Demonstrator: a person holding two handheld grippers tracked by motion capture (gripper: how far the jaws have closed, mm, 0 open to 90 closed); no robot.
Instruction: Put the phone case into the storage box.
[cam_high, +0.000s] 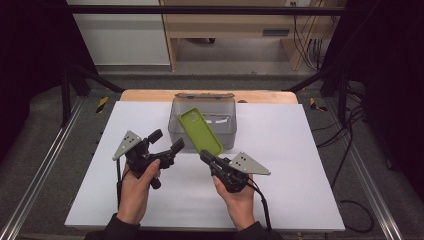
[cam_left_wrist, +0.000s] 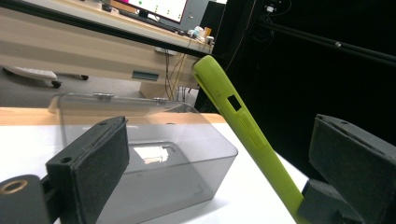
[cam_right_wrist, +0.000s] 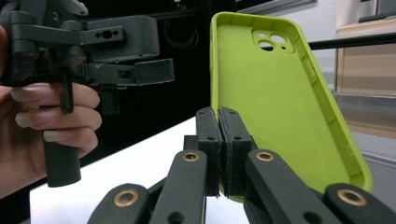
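High view: the counter (cam_high: 280, 165), covered by a white sheet with a strip of bare wood along its far edge, carries a clear grey plastic box (cam_high: 202, 131) near that far edge, open at the top with its hinged lid standing behind it. Something pale lies on the box floor, too blurred to name.

Next in size comes the lime-green phone case (cam_high: 200, 132). It is off the counter, tilted, rising from the right tool (cam_high: 206, 157) towards the far left so that its upper end overlaps the box in that view. Right gripper view has the case (cam_right_wrist: 275, 88) turned with its hollow inner side to the camera, the camera cut-out at the top, and its lower edge pinched between the pressed-together black jaws of that tool (cam_right_wrist: 219, 140). Left gripper view shows the same case (cam_left_wrist: 247, 135) edge-on, slanting up beside the near right corner of the box (cam_left_wrist: 149, 163), with the side button openings facing the lens.

The left tool (cam_high: 167, 140) hangs above the counter, just to the left of the case and near the box's front left corner, apart from both. Its jaws stand spread wide with nothing between the pads (cam_left_wrist: 93, 163). A hand (cam_high: 136, 192) grips each tool from the near edge; the right hand (cam_high: 239, 200) sits below the case.
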